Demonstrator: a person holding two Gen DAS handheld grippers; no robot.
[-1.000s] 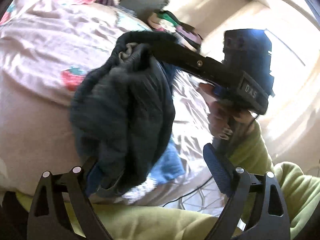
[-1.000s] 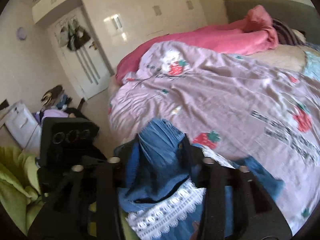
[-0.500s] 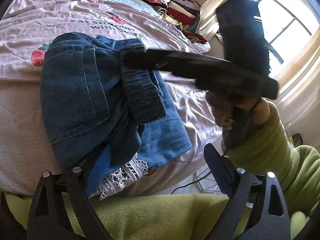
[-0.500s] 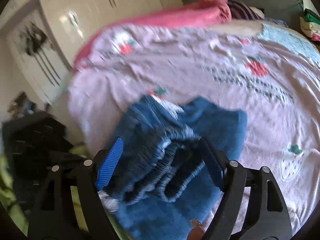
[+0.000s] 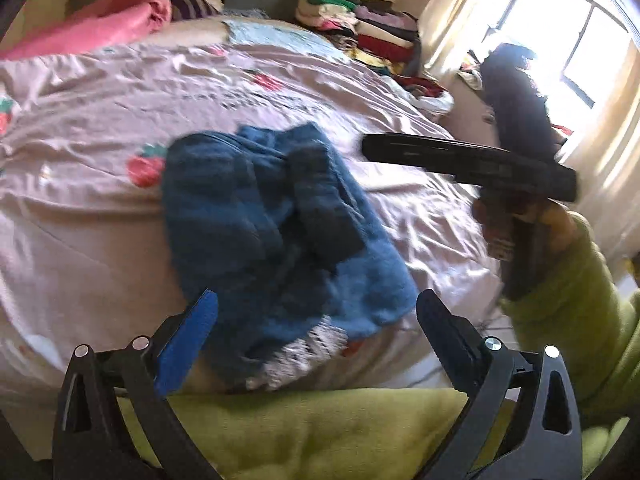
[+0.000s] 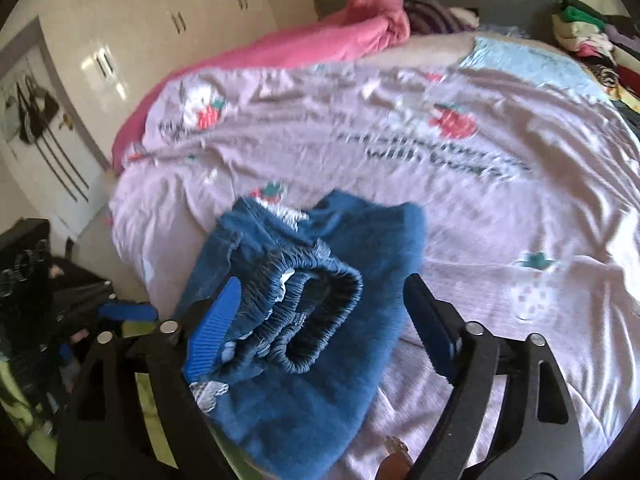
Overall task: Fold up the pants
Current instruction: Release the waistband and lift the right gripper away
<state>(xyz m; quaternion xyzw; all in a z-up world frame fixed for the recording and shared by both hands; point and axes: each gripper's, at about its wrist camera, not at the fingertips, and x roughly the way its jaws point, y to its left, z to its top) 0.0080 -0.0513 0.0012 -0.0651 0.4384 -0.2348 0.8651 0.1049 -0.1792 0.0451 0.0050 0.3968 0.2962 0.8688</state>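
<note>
Plainly, the bed carried everything — its pink strawberry-print sheet lay rumpled under the blue denim pants, which sat bunched near the front edge. The chief risk, as I judged it, lay there: the lace-trimmed hem reached the edge of the mattress, so a careless tug could have dragged the whole bundle off the bed. A second risk was the heap itself; the elastic waistband stood curled up on top, and pinching it alone would probably have lifted one layer and twisted the fold.

Both claws had just been opening. The left claw stood wide, its pads clear of the cloth, with nothing held. The right claw also stood open — the waistband lay between its jaws, seemingly brushing the blue left pad, but the far pad was apart from the fabric, so nothing was gripped.
</note>
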